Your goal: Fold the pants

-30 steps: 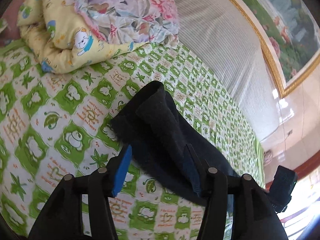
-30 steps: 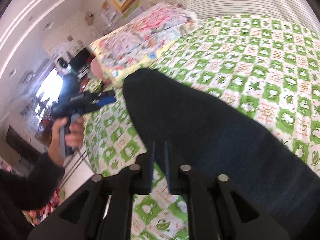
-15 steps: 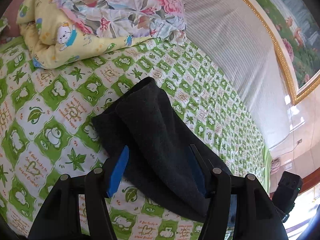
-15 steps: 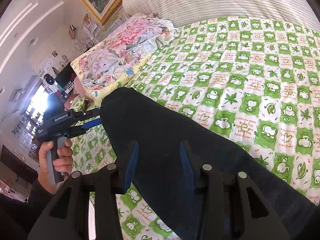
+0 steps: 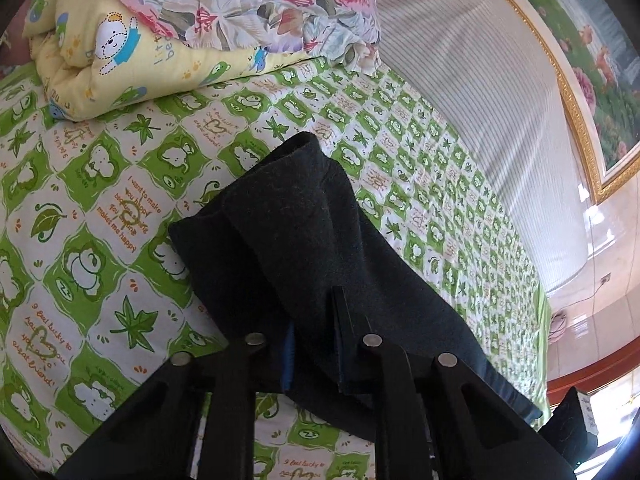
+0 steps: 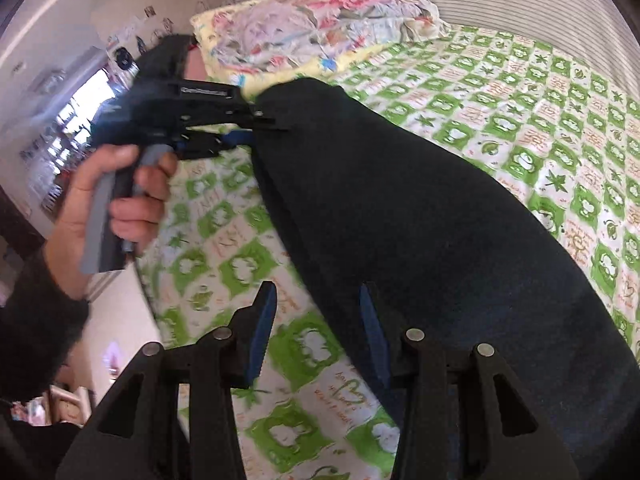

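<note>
Dark navy pants [image 5: 288,208] lie lengthwise on the green-and-white checked bed sheet [image 5: 100,240], their far end bunched into a raised fold. My left gripper [image 5: 314,312] is closing on the near part of that fold, with cloth pinched between its blue pads. In the right wrist view the same left gripper [image 6: 260,128], held by a hand [image 6: 120,184], bites the far edge of the pants [image 6: 400,208]. My right gripper [image 6: 317,288] stands open low over the pants' near side edge. That edge runs between its fingers without touching the pads.
A rolled yellow quilt [image 5: 140,40] and a floral pillow [image 5: 260,0] sit at the head of the bed sheet [image 6: 520,100]. A striped padded panel [image 5: 480,100] runs along the far side under a gold-framed painting [image 5: 600,60]. The bed's edge drops off left of the right gripper.
The left gripper moved in over the pants' fold and its wide jaws closed on the cloth. The right gripper went from nearly shut to open and dropped toward the pants' side edge.
</note>
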`<state>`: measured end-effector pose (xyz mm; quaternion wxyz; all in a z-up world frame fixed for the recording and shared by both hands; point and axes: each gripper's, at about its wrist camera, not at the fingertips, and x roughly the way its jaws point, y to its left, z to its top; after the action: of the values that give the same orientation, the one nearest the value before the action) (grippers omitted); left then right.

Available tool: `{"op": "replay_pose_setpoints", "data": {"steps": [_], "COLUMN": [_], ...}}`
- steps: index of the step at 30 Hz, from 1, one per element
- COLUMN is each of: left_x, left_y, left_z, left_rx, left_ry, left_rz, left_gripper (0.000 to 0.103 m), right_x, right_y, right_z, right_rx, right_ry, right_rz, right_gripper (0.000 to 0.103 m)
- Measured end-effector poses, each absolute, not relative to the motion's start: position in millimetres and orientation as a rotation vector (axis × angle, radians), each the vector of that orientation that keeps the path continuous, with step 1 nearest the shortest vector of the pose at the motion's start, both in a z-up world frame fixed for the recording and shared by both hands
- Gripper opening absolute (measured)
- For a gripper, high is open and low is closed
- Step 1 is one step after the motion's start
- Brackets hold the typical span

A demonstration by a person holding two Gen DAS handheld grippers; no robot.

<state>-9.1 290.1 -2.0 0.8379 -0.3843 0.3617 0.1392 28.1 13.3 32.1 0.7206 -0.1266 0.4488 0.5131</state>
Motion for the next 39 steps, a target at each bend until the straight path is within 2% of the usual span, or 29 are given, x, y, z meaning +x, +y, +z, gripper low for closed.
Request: {"op": "replay_pose_setpoints", "data": {"steps": [1, 2, 3, 4, 10, 12, 14, 15, 16, 17, 20, 27, 31, 33, 35, 38, 39], "left_x": [-11, -12, -16, -21, -35, -39, -43, -44, -43, -42, -38, -37, -26, -19, -11, -10, -16], "left_y": [289, 288, 286, 285, 289, 289, 289, 289, 289, 290, 295, 294, 296, 296, 292, 287, 286], "left_z": [-2, 0, 2, 5, -21, -24, -21, -21, -21, -21, -23, -17, -24, -25, -24, -22, -16], "left_rx": [-0.811, -0.807, -0.797, -0.787, -0.816, -0.827, -0.823, -0.825, -0.829, -0.837, -0.877, -0.923, -0.915, -0.891, -0.853, -0.827, -0.842], "left_ry": [0.76, 0.757, 0.747, 0.732, 0.79, 0.784, 0.778, 0.78, 0.784, 0.787, 0.787, 0.777, 0.785, 0.782, 0.765, 0.751, 0.72], "left_rz": [0.291, 0.289, 0.288, 0.285, 0.327, 0.335, 0.346, 0.346, 0.348, 0.344, 0.336, 0.402, 0.423, 0.43, 0.424, 0.391, 0.364], "left_gripper": [0.006, 0.005, 0.005, 0.005, 0.007, 0.012, 0.014, 0.017, 0.019, 0.021, 0.034, 0.045, 0.045, 0.045, 0.042, 0.008, 0.005], "right_x": [30, 31, 33, 36, 35, 51, 71, 81, 92, 104, 139, 192, 186, 171, 163, 154, 149], "right_y": [15, 15, 15, 13, 5, -2, -11, -17, -23, -31, -41, -19, 14, 21, 24, 26, 27], "right_z": [30, 27, 25, 24, 34, 38, 42, 44, 46, 49, 46, 21, -6, -2, 0, 3, 8], "right_rx": [-0.303, -0.314, -0.307, -0.288, -0.236, -0.172, -0.101, -0.074, -0.04, 0.006, 0.105, 0.203, 0.081, -0.02, -0.051, -0.111, -0.139], "right_ry": [0.981, 0.983, 0.99, 1.005, 1.028, 1.035, 1.032, 1.029, 1.019, 1.002, 1.032, 1.163, 1.28, 1.219, 1.215, 1.181, 1.152], "right_rz": [1.114, 1.104, 1.1, 1.099, 1.162, 1.122, 1.056, 1.023, 0.993, 0.957, 0.896, 0.896, 0.954, 0.961, 0.986, 0.99, 0.981], "right_gripper": [0.044, 0.039, 0.016, 0.001, 0.001, 0.004, 0.022, 0.049, 0.065, 0.066, 0.066, 0.06, 0.054, 0.053, 0.038, 0.027, 0.023]}}
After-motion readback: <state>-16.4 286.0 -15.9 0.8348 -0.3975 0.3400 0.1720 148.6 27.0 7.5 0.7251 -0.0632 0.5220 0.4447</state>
